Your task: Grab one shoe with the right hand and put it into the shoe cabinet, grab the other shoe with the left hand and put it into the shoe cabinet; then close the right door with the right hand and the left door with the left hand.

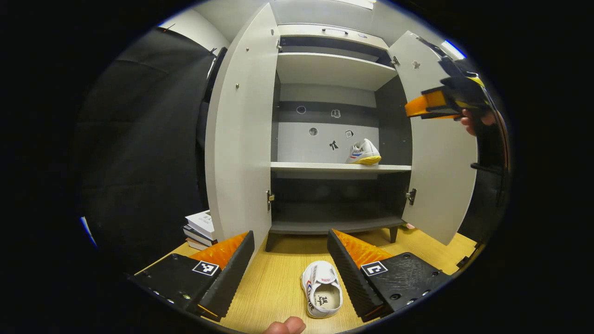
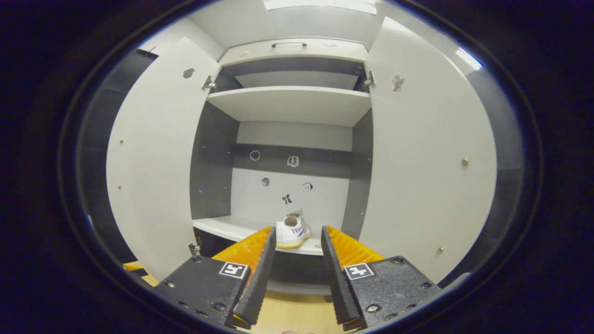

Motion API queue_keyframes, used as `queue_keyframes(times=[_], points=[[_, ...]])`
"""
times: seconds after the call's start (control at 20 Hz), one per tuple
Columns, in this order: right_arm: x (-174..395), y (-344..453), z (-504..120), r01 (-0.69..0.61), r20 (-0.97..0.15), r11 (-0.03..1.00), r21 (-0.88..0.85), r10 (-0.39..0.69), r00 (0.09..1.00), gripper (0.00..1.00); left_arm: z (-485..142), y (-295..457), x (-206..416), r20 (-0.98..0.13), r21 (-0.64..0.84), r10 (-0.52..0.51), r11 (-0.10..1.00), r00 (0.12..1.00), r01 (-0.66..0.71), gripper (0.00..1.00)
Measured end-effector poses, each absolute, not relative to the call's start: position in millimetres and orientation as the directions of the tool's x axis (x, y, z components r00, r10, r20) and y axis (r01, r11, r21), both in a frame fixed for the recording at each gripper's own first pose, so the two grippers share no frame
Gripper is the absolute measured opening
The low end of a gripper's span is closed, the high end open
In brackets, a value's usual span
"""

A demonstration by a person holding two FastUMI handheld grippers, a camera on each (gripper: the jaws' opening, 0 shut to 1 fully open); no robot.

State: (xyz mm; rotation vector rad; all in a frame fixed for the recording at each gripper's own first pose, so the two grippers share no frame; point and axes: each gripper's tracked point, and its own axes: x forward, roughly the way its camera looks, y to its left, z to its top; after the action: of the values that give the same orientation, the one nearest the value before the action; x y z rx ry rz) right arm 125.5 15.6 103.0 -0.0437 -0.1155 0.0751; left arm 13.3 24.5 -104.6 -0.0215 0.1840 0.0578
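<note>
A white shoe (image 1: 321, 289) lies on the wooden floor in front of the shoe cabinet (image 1: 332, 69), between the spread fingers of my left gripper (image 1: 291, 243), which is open and apart from it. A second white shoe with a yellow sole (image 1: 364, 153) stands on the right of the cabinet's middle shelf (image 1: 306, 165). It shows in the right gripper view as shoe (image 2: 291, 232), just beyond my right gripper (image 2: 297, 239), which is open and holds nothing. The right gripper (image 1: 424, 105), held by a hand, hovers before the open right door (image 1: 438, 162). The left door (image 1: 239, 139) stands open too.
A stack of books (image 1: 200, 228) lies on the floor left of the cabinet, beside the left door. Black cloth wall runs along the left. The lower shelf (image 1: 332, 218) and upper shelf (image 1: 332, 69) hold nothing. A fingertip (image 1: 287, 326) shows at the bottom edge.
</note>
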Motion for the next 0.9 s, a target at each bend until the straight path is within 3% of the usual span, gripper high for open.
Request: queue_keyframes(times=[0.35, 0.5, 0.9], points=[[35, 23, 43, -0.114, 0.15, 0.993, -0.005, 0.113, 0.982, 0.79, -128, 21, -1, -0.241, -0.043, 0.055, 0.997, 0.969, -0.067, 0.95], [9, 23, 13, -0.112, 0.115, 0.994, -0.006, 0.112, 0.987, 0.9, -152, 14, -5, -0.306, -0.028, 0.024, 0.999, 0.952, -0.034, 0.95], [-16, -23, -39, 0.013, 0.022, 0.999, 0.052, -0.014, 1.0, 0.9, -247, -2, -9, -0.536, -0.056, -0.077, 0.997, 0.841, 0.056, 0.96]])
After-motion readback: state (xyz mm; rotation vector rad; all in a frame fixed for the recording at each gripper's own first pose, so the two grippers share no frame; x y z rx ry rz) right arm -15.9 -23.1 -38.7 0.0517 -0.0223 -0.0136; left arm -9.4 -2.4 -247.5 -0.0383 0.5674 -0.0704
